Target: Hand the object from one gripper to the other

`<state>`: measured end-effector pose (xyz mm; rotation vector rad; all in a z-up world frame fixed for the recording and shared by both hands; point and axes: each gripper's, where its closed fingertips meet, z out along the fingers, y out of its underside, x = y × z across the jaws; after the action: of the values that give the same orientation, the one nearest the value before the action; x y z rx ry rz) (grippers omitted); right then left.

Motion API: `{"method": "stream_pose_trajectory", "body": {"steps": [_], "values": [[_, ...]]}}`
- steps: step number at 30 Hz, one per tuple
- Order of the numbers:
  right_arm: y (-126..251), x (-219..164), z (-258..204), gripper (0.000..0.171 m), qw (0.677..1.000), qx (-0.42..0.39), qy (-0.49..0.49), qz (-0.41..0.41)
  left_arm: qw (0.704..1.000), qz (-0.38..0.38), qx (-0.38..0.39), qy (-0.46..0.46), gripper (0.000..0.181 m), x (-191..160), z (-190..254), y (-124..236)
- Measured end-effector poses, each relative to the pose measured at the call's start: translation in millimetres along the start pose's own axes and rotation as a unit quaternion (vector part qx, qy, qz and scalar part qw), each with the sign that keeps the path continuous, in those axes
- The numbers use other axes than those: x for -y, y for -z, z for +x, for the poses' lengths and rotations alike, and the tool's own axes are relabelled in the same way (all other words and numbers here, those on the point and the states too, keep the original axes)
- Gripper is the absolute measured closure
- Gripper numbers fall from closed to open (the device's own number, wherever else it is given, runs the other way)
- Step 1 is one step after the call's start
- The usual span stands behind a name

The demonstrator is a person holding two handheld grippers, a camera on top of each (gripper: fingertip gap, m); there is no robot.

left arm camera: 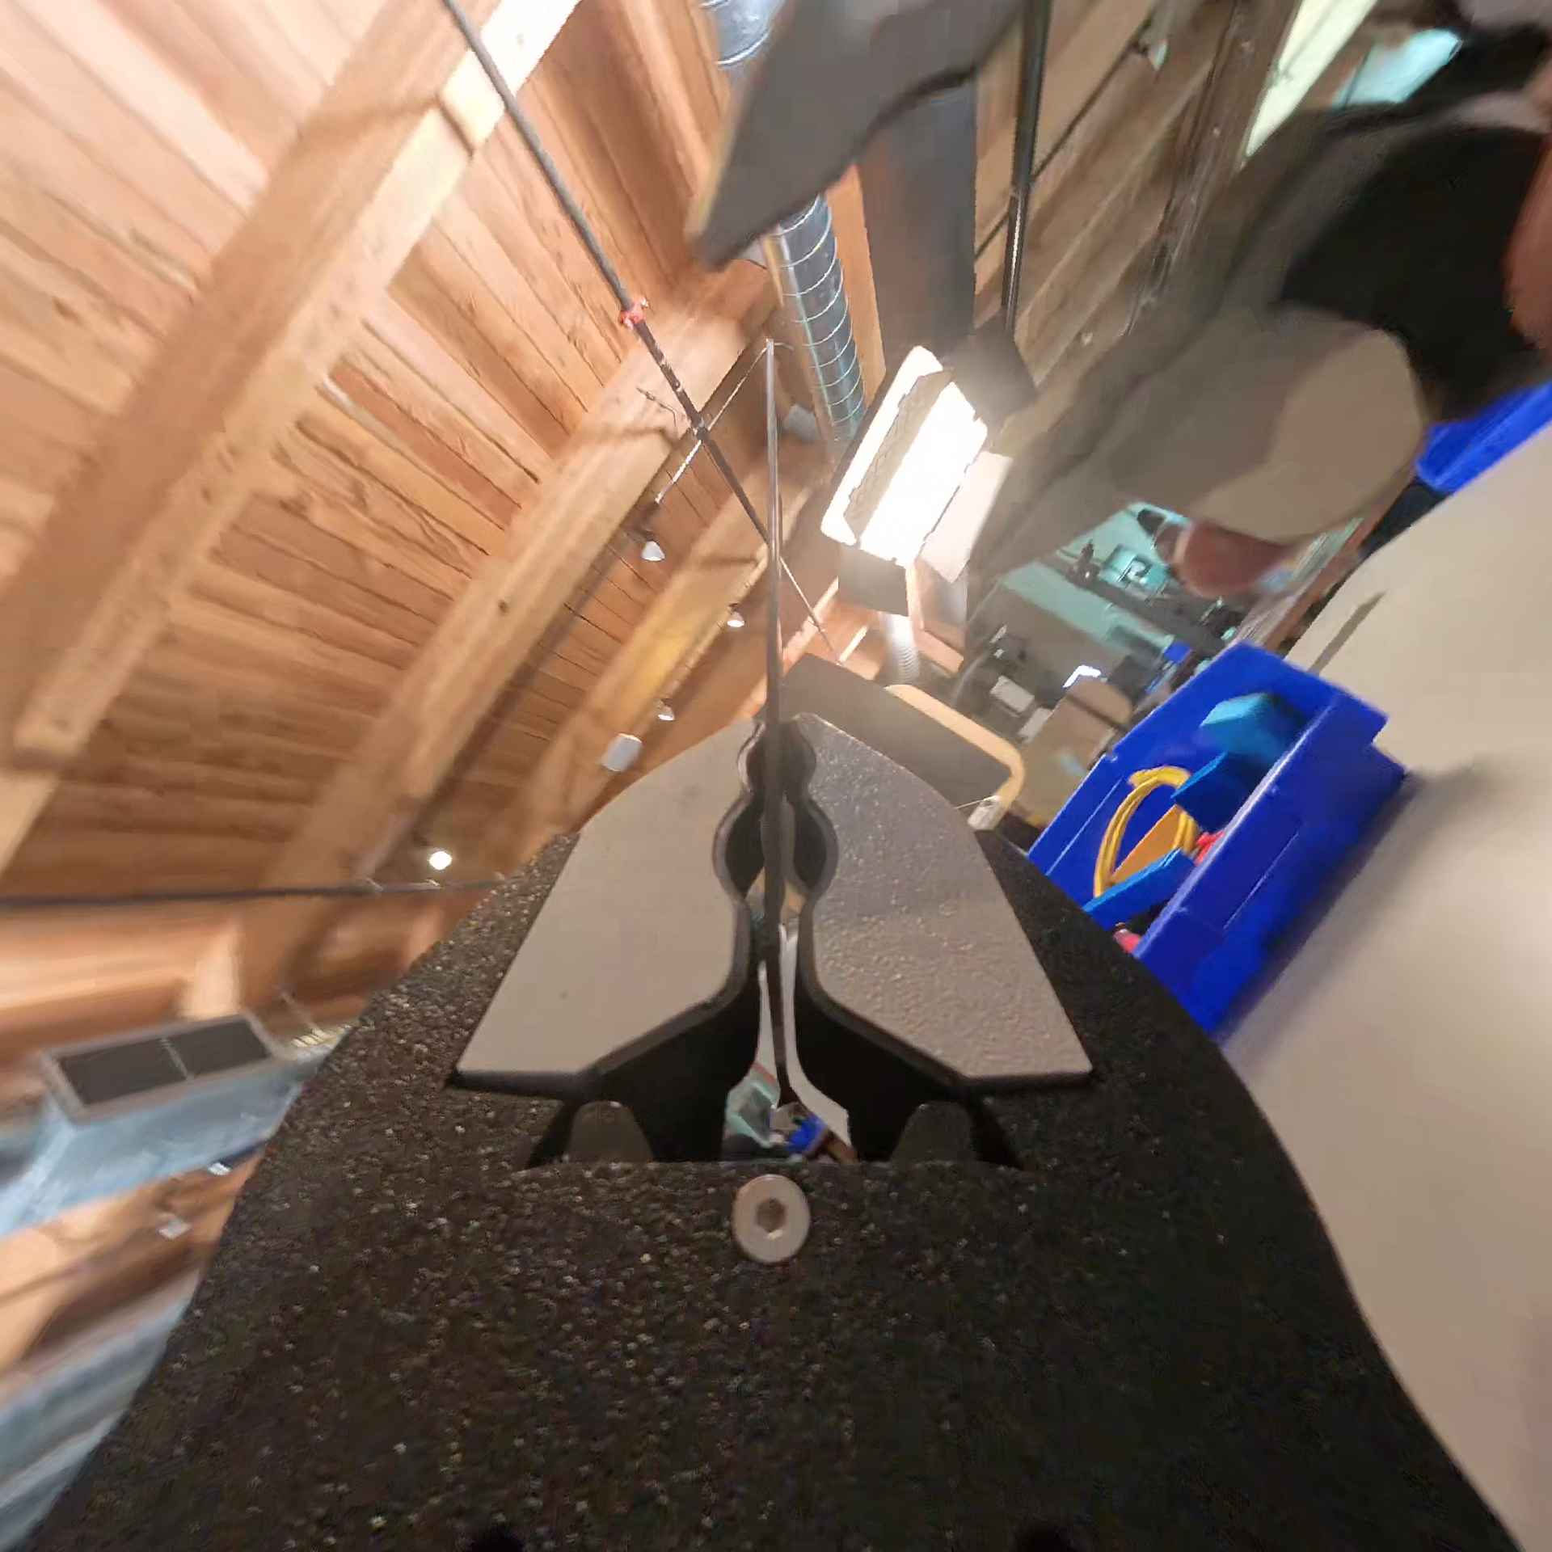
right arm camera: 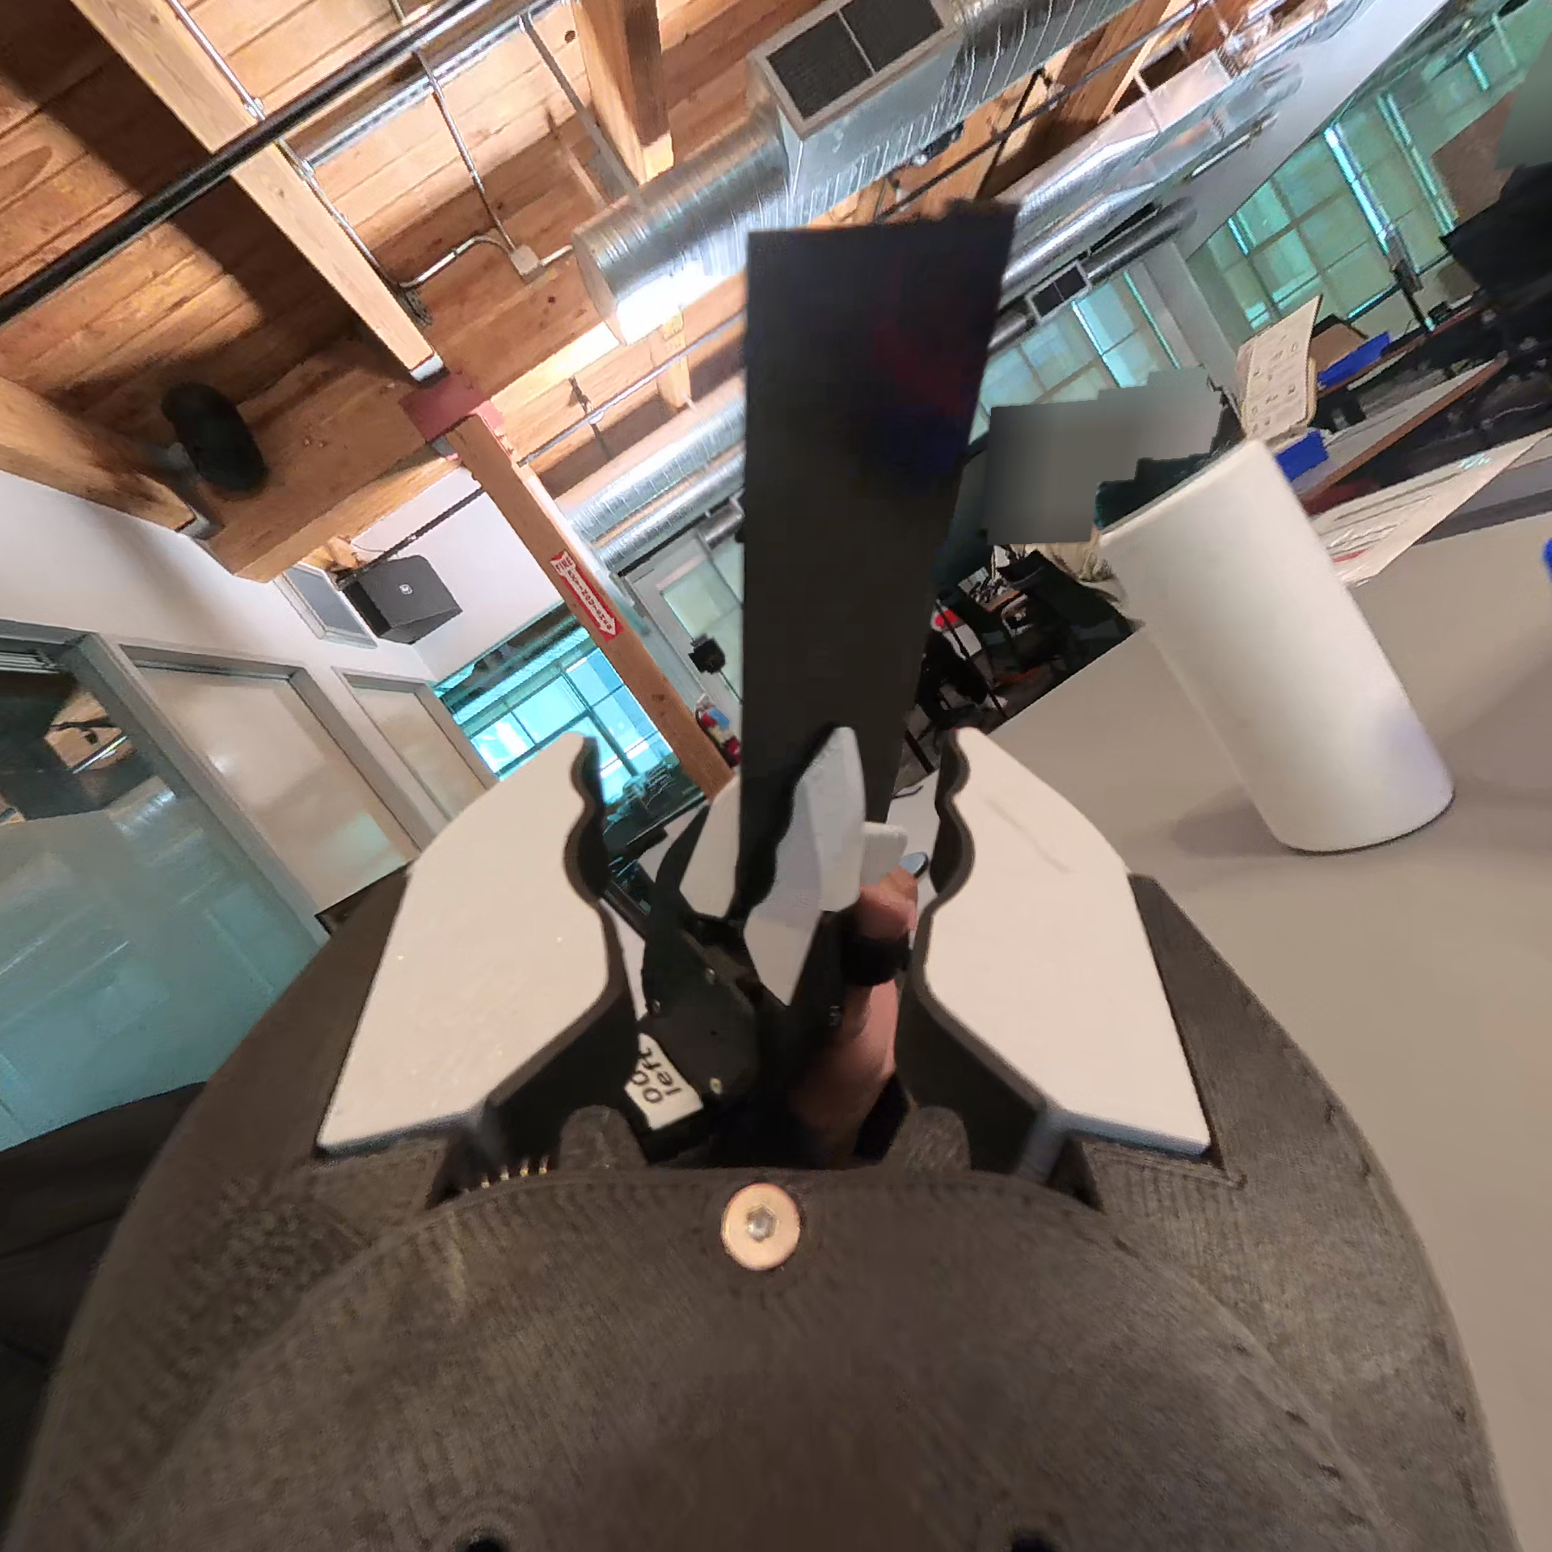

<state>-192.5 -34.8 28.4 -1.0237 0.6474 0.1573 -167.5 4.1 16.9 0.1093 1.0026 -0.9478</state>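
Your left gripper (left arm camera: 777,806) has rough, grainy black plastic and matt grey pads; the thin strip (right arm camera: 865,470) it pinches looks matt black — overhead, raw wood planks (left arm camera: 252,336), ribbed shiny metal duct (right arm camera: 672,227).

We see the flat strip (right arm camera: 857,504) standing upright, its lower end between the fingers of the left hand-held gripper (right arm camera: 781,873), ahead of our right hand-held gripper (right arm camera: 764,806). A bin (left arm camera: 1243,848) sits at the bench (left arm camera: 1428,840) edge; a cylinder (right arm camera: 1276,655) stands on the bench, right of the strip.
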Motion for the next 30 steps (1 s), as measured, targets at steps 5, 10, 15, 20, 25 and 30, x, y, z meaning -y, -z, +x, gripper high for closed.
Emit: {"method": "stream_pose_trajectory", "body": {"steps": [5,10,15,20,25,30], "values": [[-5.6,-14.9,10.8,0.090,0.999,-0.027,-0.013,-0.026,0.998,0.023,-0.002,-0.066,0.179,5.6,17.4,2.7],[-7.1,-22.5,25.0,0.094,0.998,-0.048,-0.026,-0.029,0.993,0.057,-0.018,-0.101,0.179,13.5,34.0,6.6],[-3.6,-27.7,42.3,0.150,0.996,-0.089,0.005,-0.026,0.989,0.095,-0.056,-0.100,0.176,20.5,52.2,10.8],[5.7,-17.2,56.1,0.167,0.990,-0.121,0.066,-0.015,0.967,0.113,-0.227,0.006,0.138,14.2,77.5,19.0],[16.0,0.9,49.0,0.169,0.974,-0.134,0.182,-0.033,0.930,0.099,-0.337,0.106,0.126,0.9,71.0,31.9],[22.9,1.1,46.6,0.170,0.892,-0.169,0.404,-0.112,0.859,0.092,-0.363,0.349,0.124,3.4,30.8,28.4]]}}
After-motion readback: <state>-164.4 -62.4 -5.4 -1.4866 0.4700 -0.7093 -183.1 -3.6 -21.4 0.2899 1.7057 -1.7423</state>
